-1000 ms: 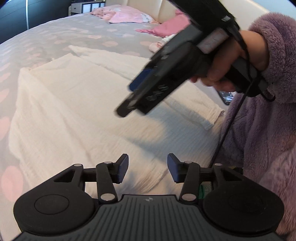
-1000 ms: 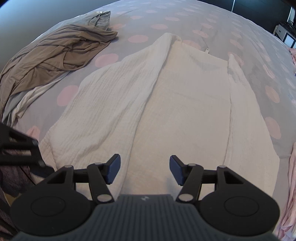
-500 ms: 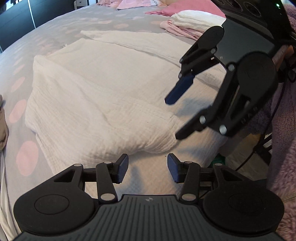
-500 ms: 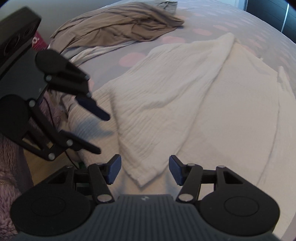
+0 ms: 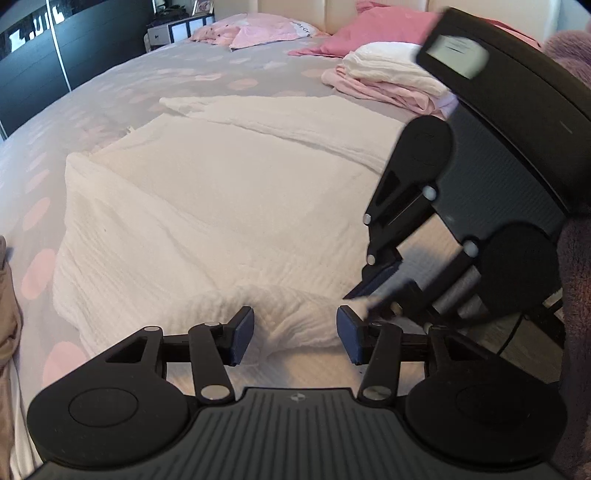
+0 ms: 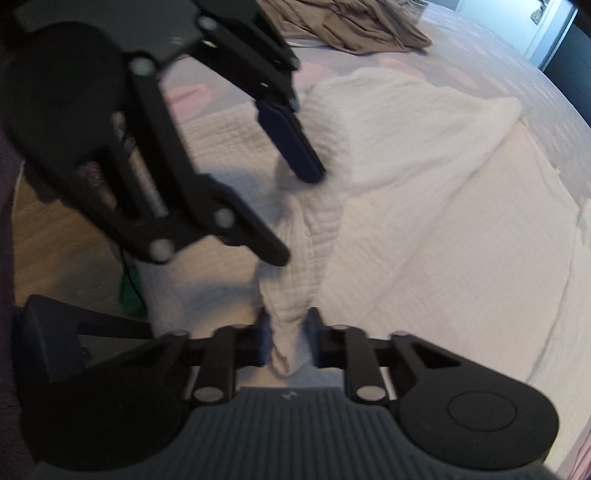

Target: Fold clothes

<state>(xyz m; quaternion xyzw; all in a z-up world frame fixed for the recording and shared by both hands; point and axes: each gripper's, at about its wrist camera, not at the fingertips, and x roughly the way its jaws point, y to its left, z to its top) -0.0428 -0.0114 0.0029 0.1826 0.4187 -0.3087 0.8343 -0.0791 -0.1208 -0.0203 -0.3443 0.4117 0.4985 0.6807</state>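
A white crinkled garment [image 5: 221, 206] lies spread on the bed, its near hem bunched into a ridge. In the left wrist view my left gripper [image 5: 295, 336] straddles that ridge; its jaws are opening and the pads stand clear of the cloth. My right gripper [image 5: 369, 295] comes in from the right, low at the hem. In the right wrist view the right gripper [image 6: 290, 343] is closing, and a fold of the white garment [image 6: 424, 206] is pinched between its pads. The left gripper [image 6: 299, 216] hangs over the same fold, at upper left.
The bed cover [image 5: 110, 96] is grey with pink dots. A stack of folded white and pink clothes [image 5: 388, 81] sits at the far right by a pink pillow [image 5: 369, 33]. A brown garment [image 6: 351, 26] lies crumpled beyond. A purple fleece sleeve [image 5: 576, 295] and wooden floor [image 6: 55, 251] border the bed's near edge.
My right gripper dropped to the near hem, rolled, and closed on a fold of the white garment. The left jaws spread wider. The hem has bunched up between the two grippers.
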